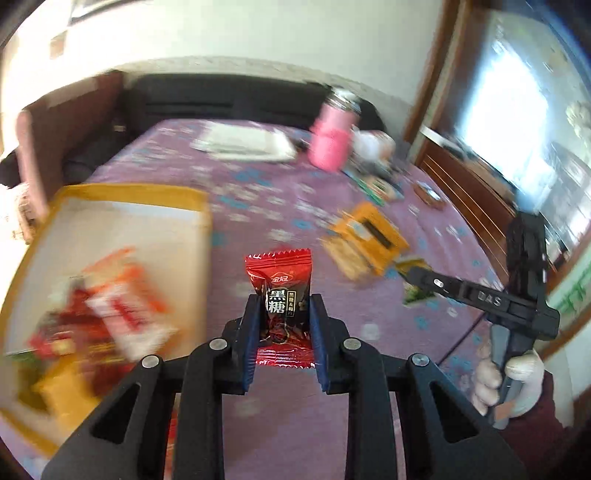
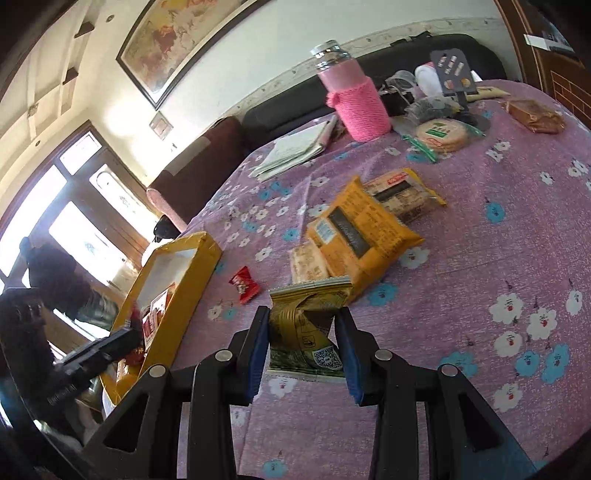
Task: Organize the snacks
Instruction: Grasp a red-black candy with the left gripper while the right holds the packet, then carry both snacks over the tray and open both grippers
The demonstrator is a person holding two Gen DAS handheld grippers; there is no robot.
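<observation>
Cream wall [image 2: 229, 77], framed painting [image 2: 177, 33], dark sofa [image 2: 295, 99] (sunlit window [image 2: 77, 229]).

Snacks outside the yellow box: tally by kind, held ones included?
red candies: 2
orange-yellow packs: 2
pale cracker pack: 1
gold-green packet: 1
round cracker pack: 1
brown cake pack: 1
Total: 8

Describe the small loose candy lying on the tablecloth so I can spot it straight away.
Find the yellow box at the left edge of the purple floral tablecloth. Just right of its long side, apart from it, lies the small red candy. It is the only red wrapper loose on the cloth; the nearby orange snack bags are far bigger.
</observation>
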